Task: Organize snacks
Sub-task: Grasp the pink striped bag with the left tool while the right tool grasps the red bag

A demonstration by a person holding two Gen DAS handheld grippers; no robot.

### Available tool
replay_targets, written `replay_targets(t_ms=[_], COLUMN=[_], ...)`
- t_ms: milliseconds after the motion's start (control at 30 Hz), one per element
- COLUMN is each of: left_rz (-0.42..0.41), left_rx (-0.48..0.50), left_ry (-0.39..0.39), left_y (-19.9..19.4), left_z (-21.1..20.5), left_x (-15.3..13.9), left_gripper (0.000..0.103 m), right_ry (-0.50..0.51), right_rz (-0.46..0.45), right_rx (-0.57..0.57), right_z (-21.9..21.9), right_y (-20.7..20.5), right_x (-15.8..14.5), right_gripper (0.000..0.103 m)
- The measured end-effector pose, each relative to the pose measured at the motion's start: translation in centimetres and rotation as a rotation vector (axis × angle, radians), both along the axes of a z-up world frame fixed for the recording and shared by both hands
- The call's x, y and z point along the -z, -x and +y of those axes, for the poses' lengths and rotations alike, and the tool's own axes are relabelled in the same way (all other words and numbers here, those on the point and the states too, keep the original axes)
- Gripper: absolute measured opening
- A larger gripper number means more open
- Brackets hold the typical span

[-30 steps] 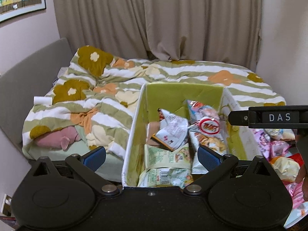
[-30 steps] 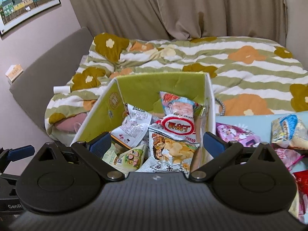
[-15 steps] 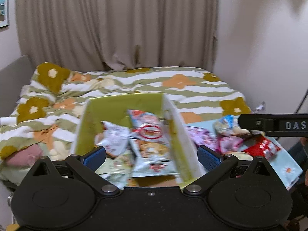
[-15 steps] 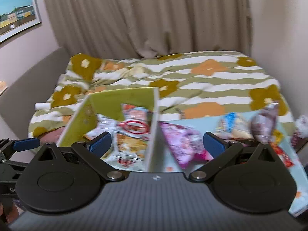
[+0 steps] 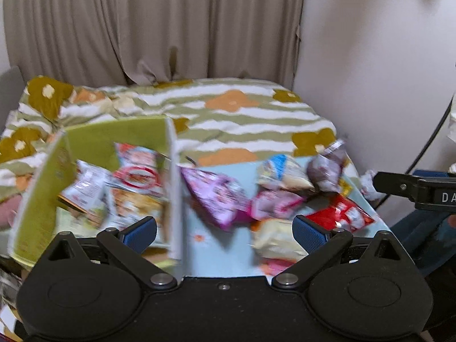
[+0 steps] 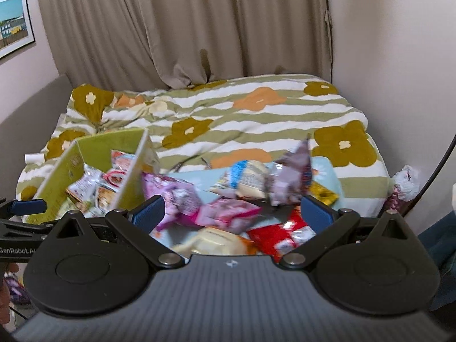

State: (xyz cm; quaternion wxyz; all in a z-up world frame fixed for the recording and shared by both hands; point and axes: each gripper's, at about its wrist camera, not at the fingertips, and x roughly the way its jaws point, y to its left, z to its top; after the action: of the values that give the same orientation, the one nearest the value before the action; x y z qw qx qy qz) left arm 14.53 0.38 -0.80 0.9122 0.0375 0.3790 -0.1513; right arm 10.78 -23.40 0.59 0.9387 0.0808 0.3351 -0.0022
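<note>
A bed (image 6: 256, 119) fills the middle ground of both views, covered by a quilt (image 5: 245, 114) striped green and white with orange and mustard flowers. Beige curtains (image 6: 182, 28) hang behind it; a framed picture (image 6: 14, 22) is on the wall to the left in the right wrist view.

On the near part of the bed lies a pale blue surface (image 5: 211, 245) printed with small flowers. At its left edge stands an open box (image 5: 42, 199), yellow-green inside and white outside, its right wall (image 5: 175, 199) upright. The box holds several snack packets: a white one with red print (image 5: 85, 191), one bearing a red oval ring (image 5: 136, 175), one picturing chips (image 5: 134, 205), and a pink-red packet (image 5: 134, 154) leaning against the far wall.

Loose packets lie in a cluster on the blue surface, to the right of the box and outside it: a purple-pink bag (image 6: 173, 196) nearest the box wall, a pink packet (image 6: 228, 213) beside it, a blue-and-cream bag (image 6: 248, 179), a grey-purple bag (image 6: 290, 176) standing on end, a red packet (image 6: 282, 236), a pale yellow packet (image 6: 211, 242) nearest the camera, and a small yellow packet (image 6: 322, 192). All are motion-blurred; print is unreadable.

The left gripper (image 5: 225, 228) has its blue-padded fingers spread apart, holding nothing, straddling the box wall and the loose cluster in view. The right gripper (image 6: 232, 211) is likewise spread and empty, the cluster lying between its fingers in view.
</note>
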Motion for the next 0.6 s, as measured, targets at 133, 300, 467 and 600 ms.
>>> replay_targets(t_ms=[133,300,467,600], left_rz=[0.053,0.122,0.185,0.231], left_rx=[-0.003,-0.023,-0.057,-0.073], left_ry=[-0.015,-0.019,-0.037,-0.055], left_y=[0.3,0.5,0.5,0.1], left_z=[-4.3,-8.5,-11.2,-12.7], left_x=[1.8,4.4,7.2,9.3], left_gripper=[0.103,0.103,0.103,0.103], right_ry=[0.023,0.014,0.004,-0.001], right_rz=[0.02,0.052,0.082,0.108], right_rx=[-0.044,-0.101,-0.169,-0.212], right_z=[-3.6,-7.2,-9.7,-10.7], right_y=[-0.5,-1.6,-2.9,-4.1], right_x=[1.4,3.5,5.7,7.4], right_gripper=[0.103,0.103,0.103,0.103])
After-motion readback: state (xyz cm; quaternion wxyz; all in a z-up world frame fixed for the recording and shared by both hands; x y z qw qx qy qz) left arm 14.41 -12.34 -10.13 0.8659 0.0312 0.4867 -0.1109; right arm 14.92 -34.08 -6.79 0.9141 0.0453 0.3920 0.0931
